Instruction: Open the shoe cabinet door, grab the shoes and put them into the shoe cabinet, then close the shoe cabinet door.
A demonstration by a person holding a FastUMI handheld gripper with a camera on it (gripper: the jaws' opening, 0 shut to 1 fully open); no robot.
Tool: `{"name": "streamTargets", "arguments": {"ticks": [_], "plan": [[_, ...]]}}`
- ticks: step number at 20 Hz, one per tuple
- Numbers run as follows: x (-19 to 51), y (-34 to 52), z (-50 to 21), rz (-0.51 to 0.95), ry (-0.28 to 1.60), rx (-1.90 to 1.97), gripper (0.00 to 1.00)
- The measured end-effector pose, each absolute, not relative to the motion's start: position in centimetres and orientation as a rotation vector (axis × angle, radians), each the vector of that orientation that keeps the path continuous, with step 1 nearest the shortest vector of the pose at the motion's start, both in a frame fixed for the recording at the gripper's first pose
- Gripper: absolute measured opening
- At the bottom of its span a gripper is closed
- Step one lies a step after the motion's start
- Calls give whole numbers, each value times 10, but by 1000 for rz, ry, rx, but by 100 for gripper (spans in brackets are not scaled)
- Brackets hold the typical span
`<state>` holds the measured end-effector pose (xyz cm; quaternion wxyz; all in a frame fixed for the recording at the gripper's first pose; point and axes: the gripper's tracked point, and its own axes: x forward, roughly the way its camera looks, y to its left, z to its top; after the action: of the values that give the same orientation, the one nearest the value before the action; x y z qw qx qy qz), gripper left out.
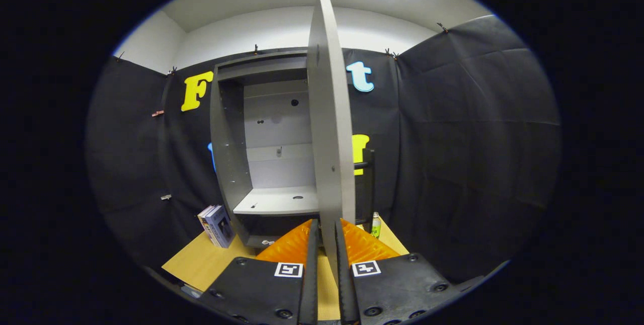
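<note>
The grey shoe cabinet (pixel 229 139) stands on a wooden table (pixel 201 259) against the booth wall. Its inside shows pale back panels and a light shelf (pixel 276 201). The cabinet door (pixel 327 113) is swung wide open and I see it edge-on, straight ahead. A black bar handle (pixel 370 184) sits on the door's right face. My gripper (pixel 327 222) straddles the door's lower edge, one orange finger (pixel 297 244) on the left face and the other on the right. Both fingers press against the panel.
A small stack of books (pixel 216 224) leans at the cabinet's left foot. A green bottle (pixel 375 224) stands on the table to the right of the door. Black cloth walls close in on the left and right.
</note>
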<state>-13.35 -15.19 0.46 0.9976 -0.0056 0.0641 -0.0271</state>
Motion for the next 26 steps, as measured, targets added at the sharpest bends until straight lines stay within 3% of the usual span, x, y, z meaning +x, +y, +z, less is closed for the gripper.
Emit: {"name": "streamTargets", "arguments": {"ticks": [15,26], "plan": [[-129,-86,-39,102,172,-9,21],[-90,-16,-185,133,346,-64,21]]}}
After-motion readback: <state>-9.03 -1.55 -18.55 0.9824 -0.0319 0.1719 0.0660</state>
